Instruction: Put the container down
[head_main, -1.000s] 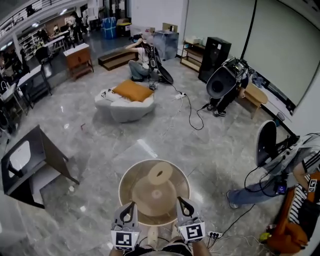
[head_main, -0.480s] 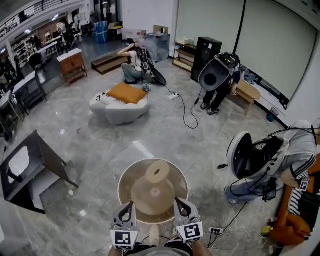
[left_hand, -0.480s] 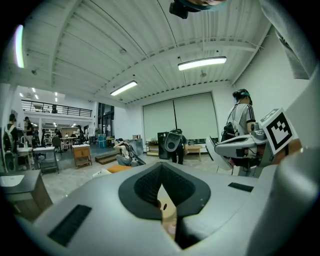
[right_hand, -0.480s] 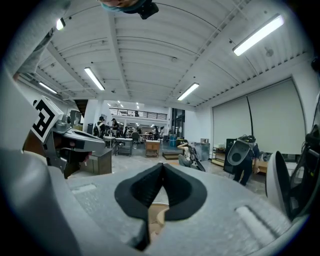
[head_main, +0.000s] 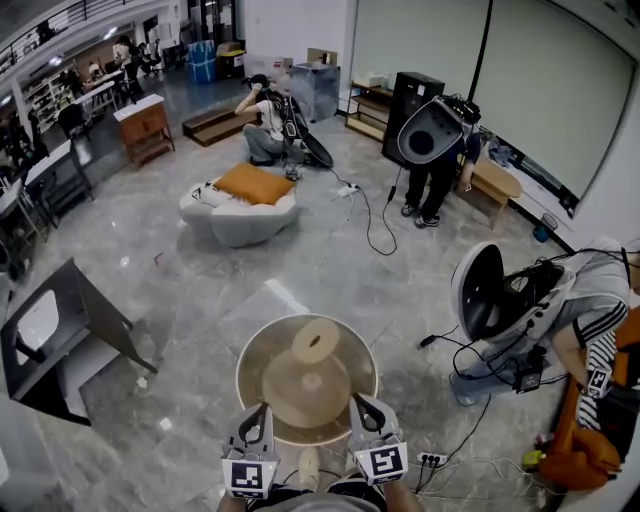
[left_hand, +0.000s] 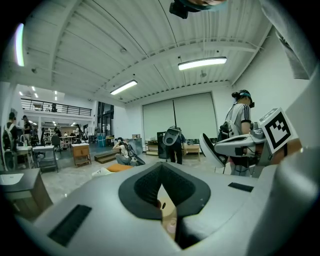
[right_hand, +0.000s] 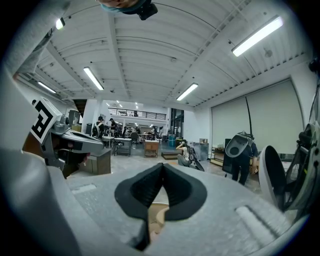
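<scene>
Plainly, the container (head_main: 308, 320) is hanging in the air above the floor (head_main: 200, 290) at the six o'clock edge of the head view, carried between both tools. The left gripper (head_main: 262, 410) is biting the near rim at about seven o'clock of the round, and the right gripper (head_main: 360, 403) is biting it at about five o'clock. Both pairs of jaws are clamping down on the thin wall, and each gripper view is showing pale material in the slit under the closed pads. A disc (head_main: 305, 385) is lying loose inside, with a smaller ring (head_main: 318, 345) leaning toward twelve o'clock. The tub is looking like thin, pale wood or plastic, so it is probably light and fairly stiff, though the wall may be flexing a little under two narrow pinches. With both grips sitting on the near edge, the far side is likely wanting to droop, and the loose pieces may be sliding if it tips. Holding at the rim as now seems sound, provided it is being lowered level onto the floor.
</scene>
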